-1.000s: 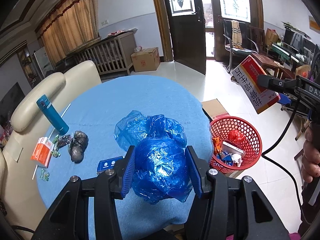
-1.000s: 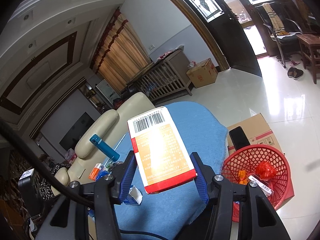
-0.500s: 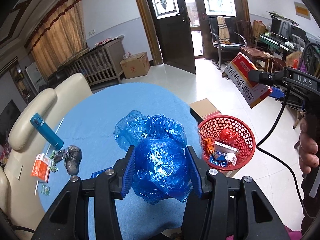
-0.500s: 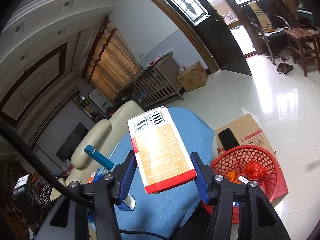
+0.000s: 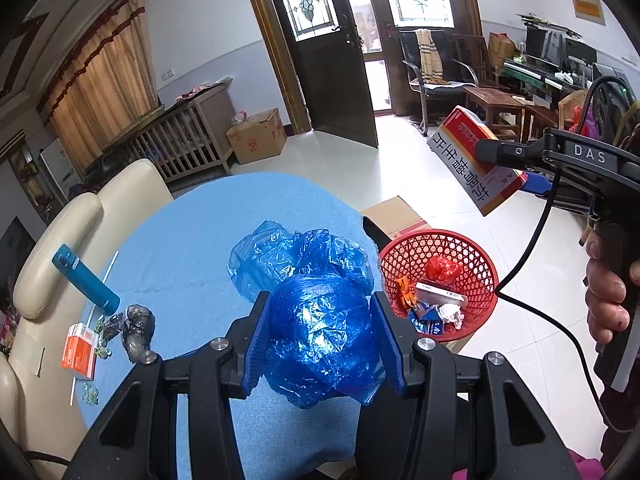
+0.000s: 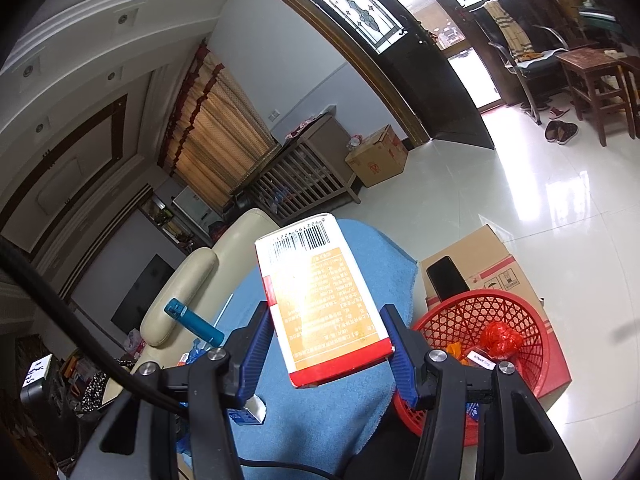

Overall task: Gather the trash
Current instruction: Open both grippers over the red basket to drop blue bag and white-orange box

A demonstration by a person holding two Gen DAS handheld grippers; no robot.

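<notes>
Crumpled blue plastic bag (image 5: 324, 336) sits pinched in the left hand-held gripper (image 5: 322, 346) above the blue-clothed bench (image 5: 192, 240); the right hand-held gripper (image 6: 326, 354) clamps an orange-and-white carton (image 6: 320, 304) near the red mesh basket (image 6: 528, 344) of trash.

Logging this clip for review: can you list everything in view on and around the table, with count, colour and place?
Table: one, blue cloth, centre.
Plastic bag: one, blue, crumpled, in left gripper.
Carton: one, white, orange and red, in right gripper.
Basket: one, red, part-filled with trash, beside table on cardboard box.
Bottle: one, teal, table's left edge.
Small box: one, orange, near bottle.
Dark wrappers: several, beside small box.
Left gripper: black with blue pads.
Right gripper: same.
Hand: one, on right gripper's handle.
</notes>
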